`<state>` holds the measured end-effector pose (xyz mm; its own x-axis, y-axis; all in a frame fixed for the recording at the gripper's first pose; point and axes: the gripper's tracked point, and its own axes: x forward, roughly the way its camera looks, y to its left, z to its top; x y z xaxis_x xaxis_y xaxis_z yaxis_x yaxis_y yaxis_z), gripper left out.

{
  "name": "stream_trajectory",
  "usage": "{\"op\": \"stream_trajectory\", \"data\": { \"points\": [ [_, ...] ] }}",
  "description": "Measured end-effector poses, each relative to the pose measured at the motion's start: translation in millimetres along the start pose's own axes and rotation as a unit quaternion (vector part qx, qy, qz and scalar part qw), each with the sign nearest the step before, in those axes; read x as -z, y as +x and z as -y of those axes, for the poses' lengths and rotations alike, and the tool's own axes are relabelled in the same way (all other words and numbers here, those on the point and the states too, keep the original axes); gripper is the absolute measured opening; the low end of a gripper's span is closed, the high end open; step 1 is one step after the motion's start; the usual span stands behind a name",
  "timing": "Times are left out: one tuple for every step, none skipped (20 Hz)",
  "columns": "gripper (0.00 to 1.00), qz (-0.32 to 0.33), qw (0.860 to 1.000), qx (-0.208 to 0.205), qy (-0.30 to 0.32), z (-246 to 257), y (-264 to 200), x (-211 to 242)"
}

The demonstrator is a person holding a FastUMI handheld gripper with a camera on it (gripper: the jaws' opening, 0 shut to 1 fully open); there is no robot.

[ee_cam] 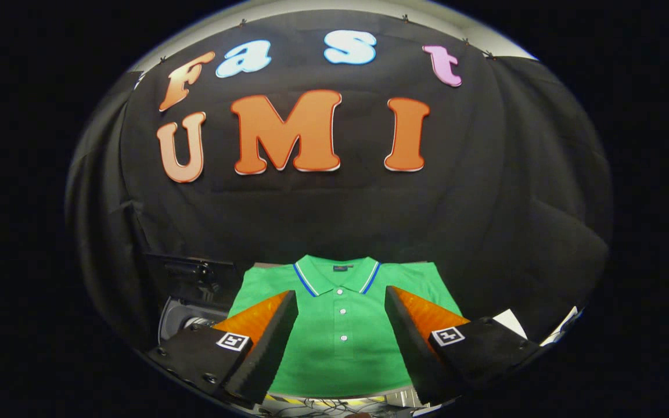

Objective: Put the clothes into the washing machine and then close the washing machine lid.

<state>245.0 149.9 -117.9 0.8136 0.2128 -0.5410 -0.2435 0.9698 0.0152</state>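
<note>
and there it was in the gripper view: the hand-held gripper (341, 325) hung with its fingers (268, 334) spread wide apart, nothing pinched between them. a green polo shirt (340, 342) lay flat and neatly spread just ahead, its buttoned placket running right down the gap between the two fingers, its blue-and-white trimmed collar (337, 273) at the far end, close against the black cloth wall (485, 203). the fingers stood over the shirt's shoulders on either side, whether touching the fabric i could not tell. off to the left, beyond the left finger, sat the washing machine (186, 296), dark on top with a pale rounded part showing below. to the right, just past the right finger, some white sheets (511, 322) poked out.
</note>
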Motion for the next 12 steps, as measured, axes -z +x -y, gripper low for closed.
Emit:
{"op": "stream_trajectory", "data": {
  "points": [
    [0.98, -0.018, 1.000, -0.007, 0.003, -2.0, 13.1, 6.7],
    [0.98, -0.038, 0.999, -0.007, 0.006, -3.3, 25.1, 14.0],
    [0.98, -0.058, 0.998, -0.005, 0.004, -1.6, 35.4, 21.1],
    [0.98, -0.079, 0.997, 0.003, 0.001, 3.2, 46.5, 27.5],
    [0.98, -0.097, 0.995, 0.009, -0.004, 6.1, 55.2, 34.6],
    [0.98, -0.114, 0.993, 0.010, -0.008, 6.6, 64.2, 43.7],
    [0.98, -0.133, 0.991, 0.013, -0.010, 9.0, 70.9, 50.6],
    [0.98, -0.148, 0.989, 0.012, -0.010, 10.3, 76.7, 56.0],
    [0.98, -0.162, 0.987, 0.012, -0.003, 11.1, 84.1, 62.8],
    [0.98, -0.174, 0.985, 0.009, 0.005, 9.9, 88.7, 68.7],
    [0.98, -0.183, 0.983, 0.006, 0.011, 9.2, 92.5, 72.4],
    [0.98, -0.189, 0.982, 0.004, 0.016, 10.5, 95.2, 77.6]
  ]
}}
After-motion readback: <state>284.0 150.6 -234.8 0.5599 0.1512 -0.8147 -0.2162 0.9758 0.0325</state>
